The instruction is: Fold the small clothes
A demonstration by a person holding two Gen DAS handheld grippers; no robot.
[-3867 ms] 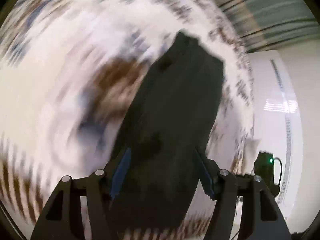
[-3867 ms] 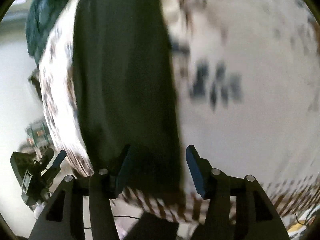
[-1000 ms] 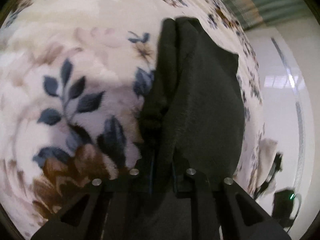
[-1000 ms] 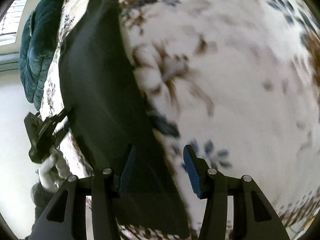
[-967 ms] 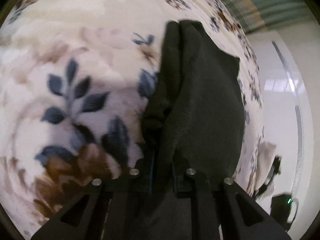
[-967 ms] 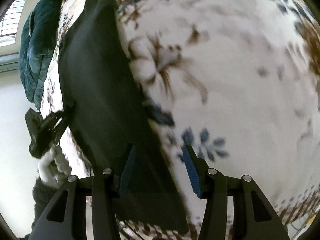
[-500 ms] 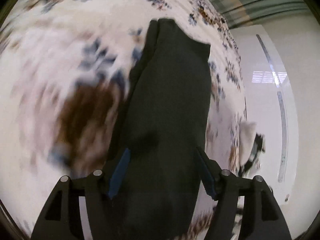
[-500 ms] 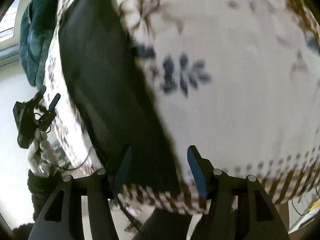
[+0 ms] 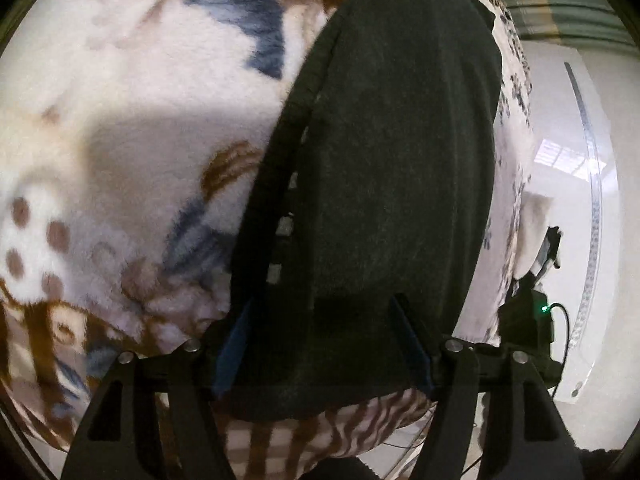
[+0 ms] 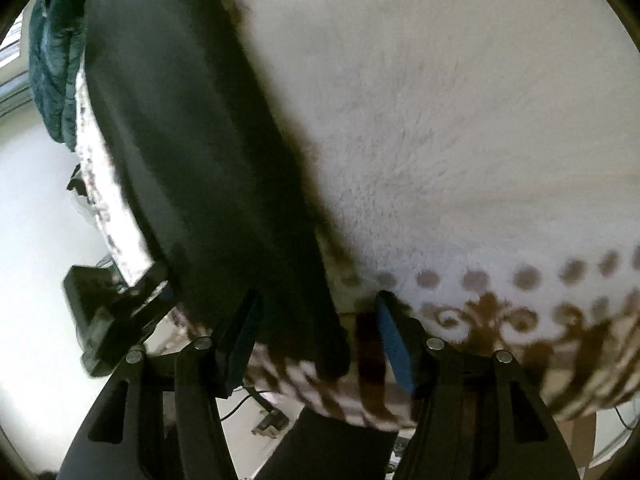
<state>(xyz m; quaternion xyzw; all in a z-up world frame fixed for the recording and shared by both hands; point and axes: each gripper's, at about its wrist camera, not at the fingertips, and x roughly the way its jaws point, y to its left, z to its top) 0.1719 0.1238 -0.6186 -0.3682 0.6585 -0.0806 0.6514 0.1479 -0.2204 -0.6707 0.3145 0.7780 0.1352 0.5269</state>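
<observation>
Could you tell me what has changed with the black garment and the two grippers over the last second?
The left gripper was pinched shut on the black garment a second ago; its fingers have since opened and let go, now straddling the near edge. The right gripper opened slightly and shifted to the garment's near corner, gripping nothing. The garment, bunched then, now lies flat. The floral blanket underneath is unchanged.

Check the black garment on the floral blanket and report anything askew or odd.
Nothing looks damaged or spilled. The black knit garment lies flat and lengthwise on the fluffy floral blanket, its near hem close to the blanket's striped edge. One ribbed side seam bows slightly.
</observation>
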